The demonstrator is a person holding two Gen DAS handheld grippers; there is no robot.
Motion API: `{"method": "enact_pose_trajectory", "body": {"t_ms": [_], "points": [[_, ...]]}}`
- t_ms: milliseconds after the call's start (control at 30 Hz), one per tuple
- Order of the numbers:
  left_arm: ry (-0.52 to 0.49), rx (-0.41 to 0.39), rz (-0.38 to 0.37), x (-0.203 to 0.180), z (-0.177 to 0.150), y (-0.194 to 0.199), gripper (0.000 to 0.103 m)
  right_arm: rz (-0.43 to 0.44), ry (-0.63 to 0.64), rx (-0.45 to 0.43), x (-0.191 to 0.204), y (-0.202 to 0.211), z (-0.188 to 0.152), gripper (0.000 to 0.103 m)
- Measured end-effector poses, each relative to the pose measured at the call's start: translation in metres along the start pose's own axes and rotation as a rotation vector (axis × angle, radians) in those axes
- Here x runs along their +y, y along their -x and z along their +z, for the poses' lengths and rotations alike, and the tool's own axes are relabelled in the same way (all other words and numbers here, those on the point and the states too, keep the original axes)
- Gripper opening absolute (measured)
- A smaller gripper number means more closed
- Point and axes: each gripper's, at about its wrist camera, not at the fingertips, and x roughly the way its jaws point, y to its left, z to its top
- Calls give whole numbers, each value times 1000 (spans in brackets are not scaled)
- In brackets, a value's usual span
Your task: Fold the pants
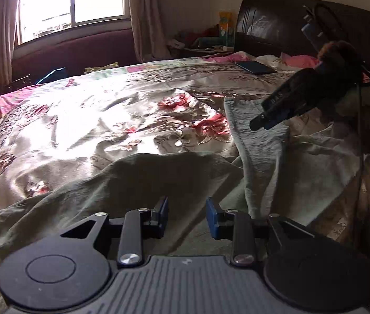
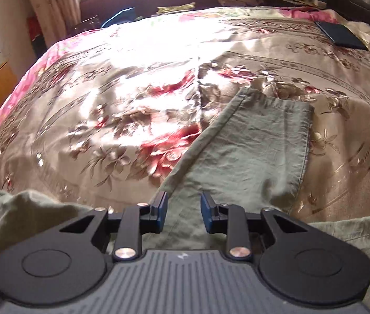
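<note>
Sunlight from a curtained window (image 1: 72,0) fell across a wide bed (image 1: 93,110) dressed in a glossy satin cover printed with red and tan flowers, its surface rumpled into soft shiny folds. A dark padded headboard (image 1: 276,23) stood at the far end, and a flat black rectangular object (image 2: 340,36) – possibly a phone – lay on the cover near it.

On the near side of the bed lay the pants (image 2: 258,144), olive-green woven cotton, matte and finely creased. One leg stretched away from the cameras toward the headboard, its long axis angled slightly right, ending in a stitched, squared hem; a flat-felled seam ran along its left edge. The waist and the rest of the garment lay bunched in loose heaps close beneath both tools.

The left hand-held gripper (image 1: 187,217) hovered just above the bunched cloth, its blue-padded jaws parted with nothing between them. The right hand-held gripper (image 2: 183,213) sat likewise over the base of the leg – jaws apart, gripping nothing.
</note>
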Motion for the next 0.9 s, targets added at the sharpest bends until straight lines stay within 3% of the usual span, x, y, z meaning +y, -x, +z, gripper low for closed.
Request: {"method": "enact_pose_trajectory", "body": {"t_ms": [100, 167, 233, 333, 400, 500, 700, 767, 900], "points": [[-92, 27, -15, -26, 18, -28, 48, -3, -162, -16, -22, -38, 40, 35], [-26, 66, -107, -27, 30, -47, 50, -18, -208, -3, -23, -65, 56, 41], [-10, 99, -134, -32, 32, -64, 50, -70, -202, 26, -19, -89, 63, 42], [-41, 128, -97, -45, 25, -82, 50, -168, -140, 18, -16, -104, 64, 35], [-19, 142, -112, -48, 20, -86, 49, -152, -168, 18, -28, -99, 63, 3], [-26, 134, -94, -52, 18, -82, 49, -105, -212, -17, -51, -69, 63, 0], [-36, 67, -94, -59, 32, -65, 49, -18, -269, -177, -102, 36, 46, 0], [-50, 38, -107, -67, 40, -57, 49, 10, -315, -229, -120, 70, 30, 0], [-112, -22, -159, -95, 42, -40, 50, 47, -455, -321, -164, 137, -35, 0]]}}
